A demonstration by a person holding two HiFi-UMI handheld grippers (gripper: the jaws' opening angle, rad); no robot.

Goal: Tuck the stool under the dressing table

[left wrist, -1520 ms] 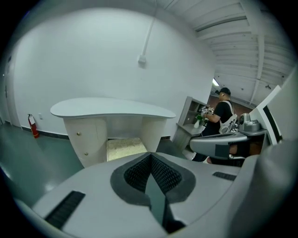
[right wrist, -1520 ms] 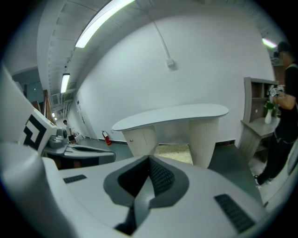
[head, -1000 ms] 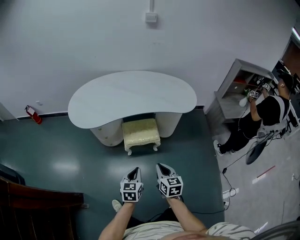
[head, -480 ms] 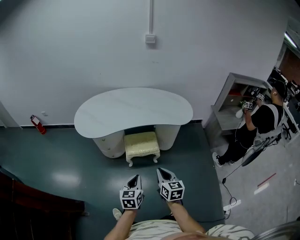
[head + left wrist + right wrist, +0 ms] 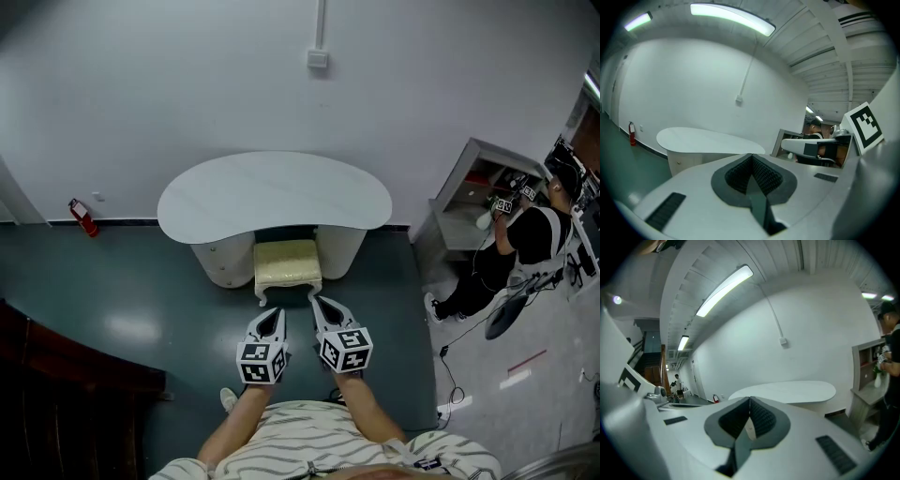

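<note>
Ahead of right gripper (image 5: 317,303), stool (image 5: 287,262).

We see a smooth, matt white top on the table (image 5: 272,192). The stool (image 5: 287,262) seat looks like pale, textured cloth. At 9 o'clock the floor (image 5: 131,309) is dark green and glossy. The left hand-held gripper (image 5: 274,315) and right hand-held gripper (image 5: 317,302) are matt white plastic with ribbed dark pads (image 5: 764,176).

Stool (image 5: 287,265) back (beneath dressing table (image 5: 272,192)) hidden
</note>
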